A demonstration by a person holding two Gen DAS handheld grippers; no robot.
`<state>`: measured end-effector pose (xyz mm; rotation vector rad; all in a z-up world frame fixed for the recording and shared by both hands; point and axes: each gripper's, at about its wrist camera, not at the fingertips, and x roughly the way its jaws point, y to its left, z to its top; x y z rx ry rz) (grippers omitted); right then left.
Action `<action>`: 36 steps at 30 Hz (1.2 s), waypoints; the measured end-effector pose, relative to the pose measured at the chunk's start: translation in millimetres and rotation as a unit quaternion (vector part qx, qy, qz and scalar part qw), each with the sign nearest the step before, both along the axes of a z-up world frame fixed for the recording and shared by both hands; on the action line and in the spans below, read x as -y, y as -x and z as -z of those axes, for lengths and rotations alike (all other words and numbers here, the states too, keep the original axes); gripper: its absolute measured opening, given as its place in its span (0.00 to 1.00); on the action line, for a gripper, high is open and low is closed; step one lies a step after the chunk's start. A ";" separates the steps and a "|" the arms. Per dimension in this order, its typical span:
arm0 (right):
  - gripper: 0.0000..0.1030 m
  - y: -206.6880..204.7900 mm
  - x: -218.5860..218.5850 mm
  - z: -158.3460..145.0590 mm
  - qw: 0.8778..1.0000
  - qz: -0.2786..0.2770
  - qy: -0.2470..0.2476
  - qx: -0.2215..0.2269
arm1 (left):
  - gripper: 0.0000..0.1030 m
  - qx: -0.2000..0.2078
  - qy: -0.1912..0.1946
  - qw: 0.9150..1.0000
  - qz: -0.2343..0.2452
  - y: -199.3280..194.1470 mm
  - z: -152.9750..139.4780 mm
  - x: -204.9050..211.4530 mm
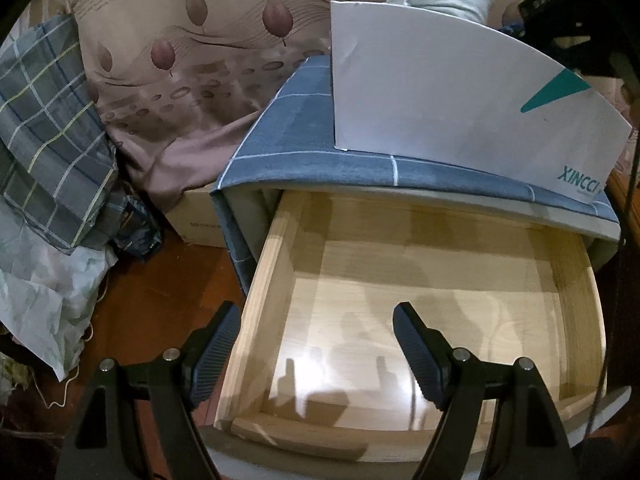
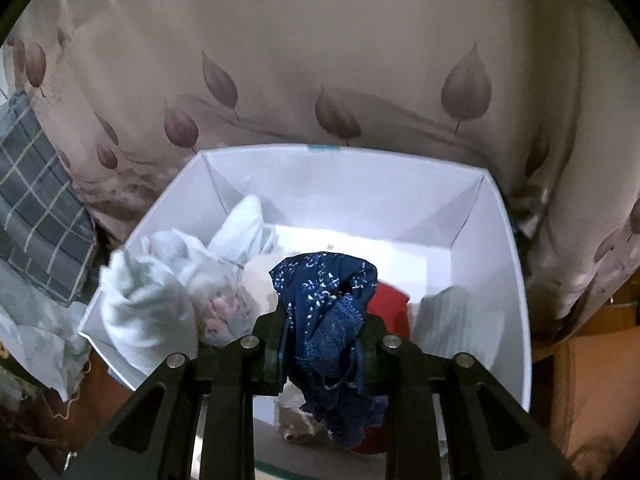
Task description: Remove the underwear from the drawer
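The wooden drawer of the nightstand stands pulled out, and I see nothing inside it. My left gripper is open and empty above the drawer's front left part. My right gripper is shut on dark blue patterned underwear and holds it over the white box. In the box lie pale blue garments, a red piece and a white piece. The same box stands on the nightstand top in the left wrist view.
A blue checked cloth covers the nightstand. A leaf-print bedsheet hangs behind it. A plaid pillow and a crumpled sheet lie at the left over the reddish floor. A cardboard box sits beside the nightstand.
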<state>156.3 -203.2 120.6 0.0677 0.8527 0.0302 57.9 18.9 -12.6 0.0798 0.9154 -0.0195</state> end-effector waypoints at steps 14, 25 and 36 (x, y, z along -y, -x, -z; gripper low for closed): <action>0.73 28.0 -12.0 -11.2 0.999 -0.014 0.019 0.023 | 0.78 0.000 0.011 1.000 0.007 1.6 -0.7 0.1; 0.97 150.2 -1.0 -11.9 0.998 0.002 0.012 0.064 | 0.78 0.015 0.008 1.000 0.026 13.2 -5.3 8.9; 0.97 213.0 -1.6 89.0 0.999 0.036 0.040 -0.009 | 0.78 0.023 0.005 0.998 0.056 37.9 -8.4 19.7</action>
